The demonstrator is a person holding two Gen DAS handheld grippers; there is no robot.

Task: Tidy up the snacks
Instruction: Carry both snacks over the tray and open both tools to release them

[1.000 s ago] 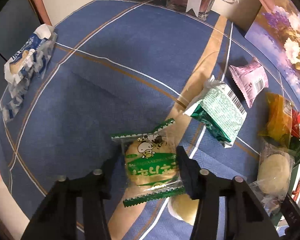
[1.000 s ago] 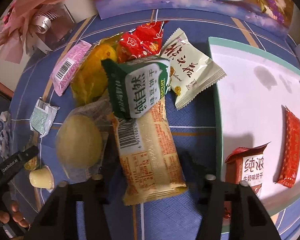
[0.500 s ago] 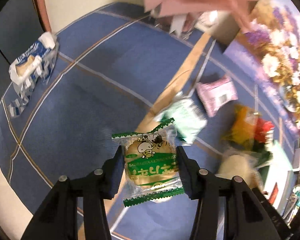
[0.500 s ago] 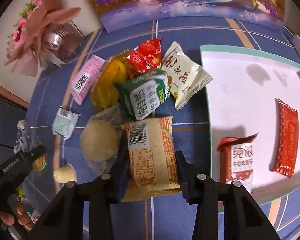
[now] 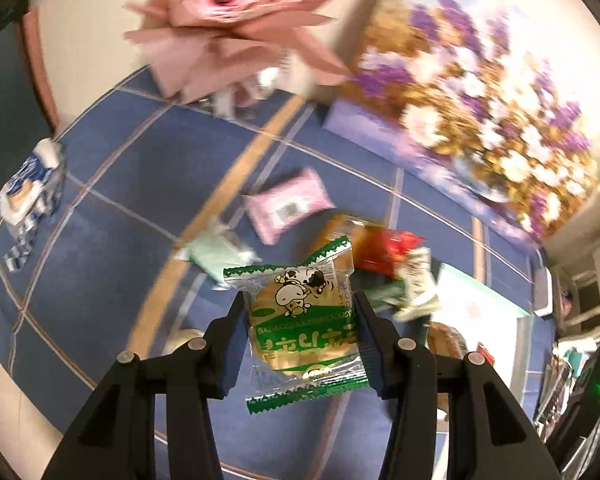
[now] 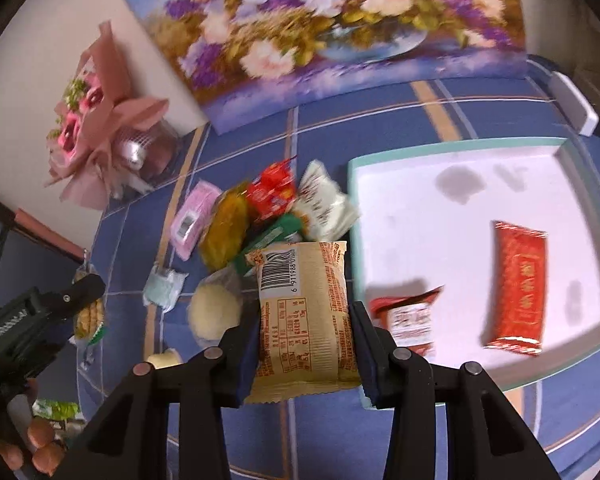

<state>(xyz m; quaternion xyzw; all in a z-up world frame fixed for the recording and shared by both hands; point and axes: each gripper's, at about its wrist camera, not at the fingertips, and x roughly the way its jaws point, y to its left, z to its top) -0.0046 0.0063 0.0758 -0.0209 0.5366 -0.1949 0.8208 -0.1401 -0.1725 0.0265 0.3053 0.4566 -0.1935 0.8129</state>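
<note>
My left gripper (image 5: 300,320) is shut on a green cartoon cookie packet (image 5: 302,324) and holds it up above the blue tablecloth. My right gripper (image 6: 305,322) is shut on a tan biscuit packet (image 6: 304,312) with a barcode, lifted above the table beside the white tray (image 6: 452,216). The tray holds a long red packet (image 6: 518,288) and a red-and-white milk biscuit packet (image 6: 410,318). A pile of loose snacks (image 6: 276,212) lies left of the tray. The left gripper also shows in the right wrist view (image 6: 84,292) at the far left.
A pink bouquet (image 6: 96,132) and a flower painting (image 6: 332,28) stand at the back of the table. A pink packet (image 5: 288,208), a pale green packet (image 5: 216,256) and a blue-and-white wrapper (image 5: 28,188) lie on the cloth. A white device (image 6: 572,100) sits behind the tray.
Both grippers have risen with their packets. The right one closed on the tan packet and lifted it clear of the pile. The left view has tilted up and swung right toward the tray.
</note>
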